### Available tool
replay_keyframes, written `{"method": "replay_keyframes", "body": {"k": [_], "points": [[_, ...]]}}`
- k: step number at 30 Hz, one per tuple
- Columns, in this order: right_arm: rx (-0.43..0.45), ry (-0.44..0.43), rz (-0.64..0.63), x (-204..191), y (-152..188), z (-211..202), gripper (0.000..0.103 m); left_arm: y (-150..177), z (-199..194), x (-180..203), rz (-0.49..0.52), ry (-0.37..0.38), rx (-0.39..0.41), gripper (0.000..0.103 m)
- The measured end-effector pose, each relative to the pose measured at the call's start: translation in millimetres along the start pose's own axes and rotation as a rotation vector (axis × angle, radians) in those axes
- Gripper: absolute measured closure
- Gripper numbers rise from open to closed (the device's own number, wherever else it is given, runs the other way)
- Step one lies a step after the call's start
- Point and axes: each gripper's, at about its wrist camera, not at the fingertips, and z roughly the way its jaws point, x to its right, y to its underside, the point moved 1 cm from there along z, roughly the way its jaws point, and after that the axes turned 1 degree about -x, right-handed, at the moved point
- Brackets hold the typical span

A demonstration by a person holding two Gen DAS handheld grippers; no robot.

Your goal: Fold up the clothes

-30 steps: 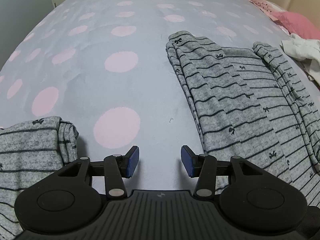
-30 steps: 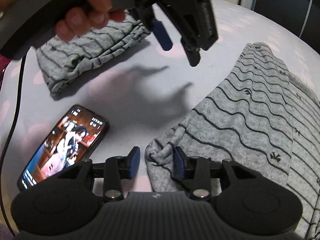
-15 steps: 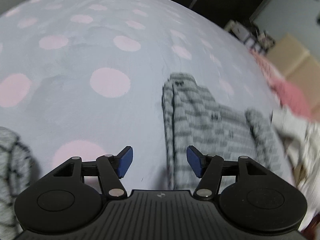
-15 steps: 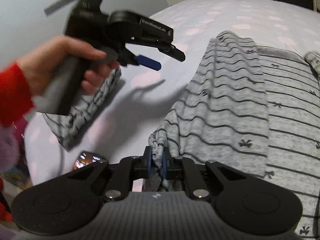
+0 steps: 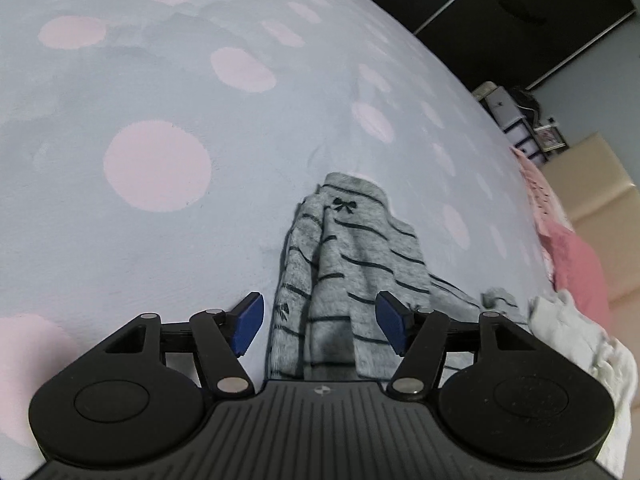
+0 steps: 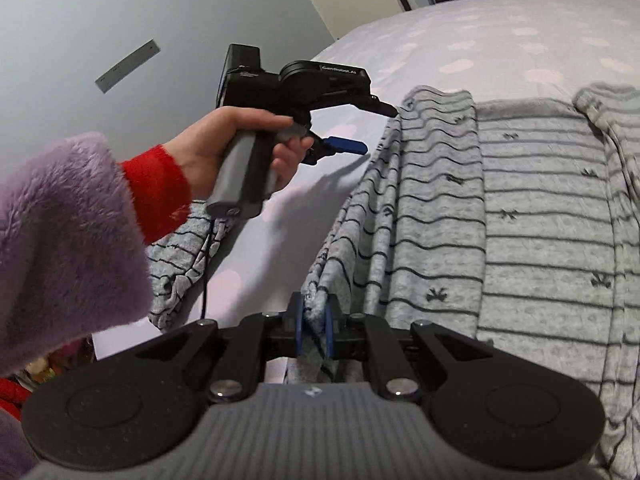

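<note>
A grey striped garment with small bows [image 6: 520, 216] lies spread on the dotted bedspread [image 5: 160, 80]. My right gripper [image 6: 313, 326] is shut on its near left corner and lifts that edge slightly. My left gripper [image 5: 320, 326] is open, its blue pads astride the garment's far folded corner [image 5: 344, 248], not closed on it. In the right wrist view the left gripper [image 6: 372, 128] hangs just left of that far corner, held by a hand.
A folded grey striped piece [image 6: 180, 256] lies left on the bed. A white cloth [image 5: 580, 344] and a pink garment [image 5: 572, 256] lie at the right edge. A beige headboard [image 5: 592, 184] and dark wardrobe stand behind.
My left gripper has swung right and forward to the garment's far corner, still open. My right gripper has closed on the near corner and lifted it; the phone has left view.
</note>
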Motion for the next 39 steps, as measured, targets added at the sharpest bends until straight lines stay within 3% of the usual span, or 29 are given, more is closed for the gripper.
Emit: {"method": "replay_keyframes", "body": {"k": [1, 2, 5, 7, 12, 17, 24, 31, 33, 35, 39], "points": [[0.001, -0.002, 0.011, 2.6, 0.7, -1.7, 0.091, 1.1, 3.6, 1.9, 0.01, -0.013, 0.002, 0.058], [0.004, -0.003, 0.017, 4.3, 1.3, -3.8, 0.091, 2.0, 2.0, 5.6, 0.029, -0.02, 0.011, 0.078], [0.015, -0.008, 0.032, 9.5, 2.7, -11.5, 0.091, 4.9, -2.5, 16.6, 0.084, -0.042, 0.037, 0.096], [0.025, -0.01, 0.045, 14.2, 3.3, -16.9, 0.091, 6.7, -6.2, 24.6, 0.122, -0.056, 0.056, 0.097], [0.049, -0.03, 0.107, 27.8, 5.5, -32.8, 0.091, 8.9, -31.5, 80.9, 0.258, -0.065, 0.132, 0.098], [0.076, -0.005, 0.14, 35.1, 12.0, -55.0, 0.091, 21.4, -16.9, 146.1, 0.408, -0.121, 0.134, 0.098], [0.116, 0.131, 0.207, 67.8, 22.3, -96.9, 0.091, 48.3, 45.5, 202.8, 0.508, -0.133, 0.051, 0.098], [0.069, 0.173, 0.33, 107.3, 44.1, -110.0, 0.091, 77.6, 78.0, 222.9, 0.579, -0.125, -0.035, 0.097], [0.053, 0.183, 0.352, 115.6, 50.3, -108.2, 0.091, 79.9, 74.6, 223.7, 0.58, -0.111, -0.033, 0.086], [0.03, 0.178, 0.371, 121.0, 54.5, -104.5, 0.091, 79.4, 62.0, 225.1, 0.589, -0.109, -0.006, 0.058], [0.005, 0.171, 0.41, 128.8, 59.8, -96.3, 0.091, 82.6, 32.3, 224.6, 0.616, -0.111, 0.01, 0.055]]}}
